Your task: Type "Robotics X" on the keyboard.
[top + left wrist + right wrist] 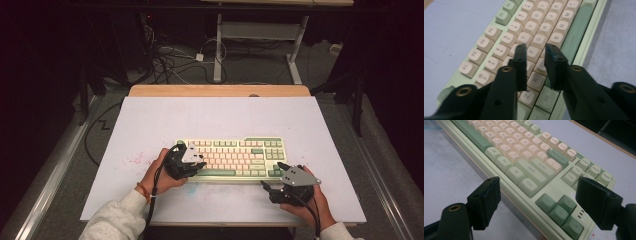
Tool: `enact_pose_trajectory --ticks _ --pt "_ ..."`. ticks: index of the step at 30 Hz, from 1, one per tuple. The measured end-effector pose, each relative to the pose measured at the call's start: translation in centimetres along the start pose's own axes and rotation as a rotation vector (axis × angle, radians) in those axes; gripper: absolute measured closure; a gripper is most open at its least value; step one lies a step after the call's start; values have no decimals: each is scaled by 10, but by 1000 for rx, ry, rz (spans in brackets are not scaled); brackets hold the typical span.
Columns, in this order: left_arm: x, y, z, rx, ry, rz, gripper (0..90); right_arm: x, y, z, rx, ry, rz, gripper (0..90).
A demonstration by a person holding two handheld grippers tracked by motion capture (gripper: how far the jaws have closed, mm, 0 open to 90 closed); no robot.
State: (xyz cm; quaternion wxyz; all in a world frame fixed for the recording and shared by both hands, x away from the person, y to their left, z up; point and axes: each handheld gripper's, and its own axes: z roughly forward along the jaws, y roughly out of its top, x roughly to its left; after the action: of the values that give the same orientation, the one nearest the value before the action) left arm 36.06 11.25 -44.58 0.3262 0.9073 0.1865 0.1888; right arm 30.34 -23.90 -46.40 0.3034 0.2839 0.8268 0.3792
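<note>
Near the front edge of the white table (150, 120) lies a pale green keyboard (235, 157) with cream and green keys, flat and square to the person. It looks like a stiff, fairly heavy slab with a smooth plastic case, likely slippery under hard pads; the keycaps are loose-fitting parts that could pop off if pinched or pried. My judgement is that the safest hold is across the case at its short ends or along the front rim, one gripper each side, and not on the keys.

The left gripper (186, 161) hangs over the left part of the keyboard, its jaws parted a little with nothing between them, tips just above the letter keys. The right gripper (280, 187) sits on the table just in front of the keyboard's right corner, jaws spread wide and empty.

From the high view, the whole layout is plain: both hands, the table and the floor cables (170, 57) behind it. It cannot tell how close the tips are to the keys. The left gripper view does: the left gripper (535, 47) points down at the keys around F and G, beside the long green space bar (576, 32). The right gripper view adds the arrow keys (560, 210) and the case's front wall between its open jaws, with the right gripper (541, 192) level with that edge.
</note>
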Motion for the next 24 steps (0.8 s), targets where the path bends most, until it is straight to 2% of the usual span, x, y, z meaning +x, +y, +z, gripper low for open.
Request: enact_pose_trajectory --ticks 3,8,12,14,17,22,24 --pt "-1 -6 -8 -38 31 15 525 0 0 0 -2 -2 0 205" --pt "2 -13 -19 -82 67 -7 383 0 0 0 -3 -1 0 205" --pt "4 -22 -25 -85 89 -19 288 0 0 0 -2 0 0 205" --pt "4 -27 -27 -85 109 -26 257 0 0 0 -1 0 2 205" --pt "5 -37 -31 -93 118 -47 219 0 0 0 -2 1 1 205" --pt "7 -55 -36 -79 162 -65 199 0 0 0 -3 1 3 205" --pt "8 -62 -38 -76 162 -83 199 1 0 0 -2 2 3 205"
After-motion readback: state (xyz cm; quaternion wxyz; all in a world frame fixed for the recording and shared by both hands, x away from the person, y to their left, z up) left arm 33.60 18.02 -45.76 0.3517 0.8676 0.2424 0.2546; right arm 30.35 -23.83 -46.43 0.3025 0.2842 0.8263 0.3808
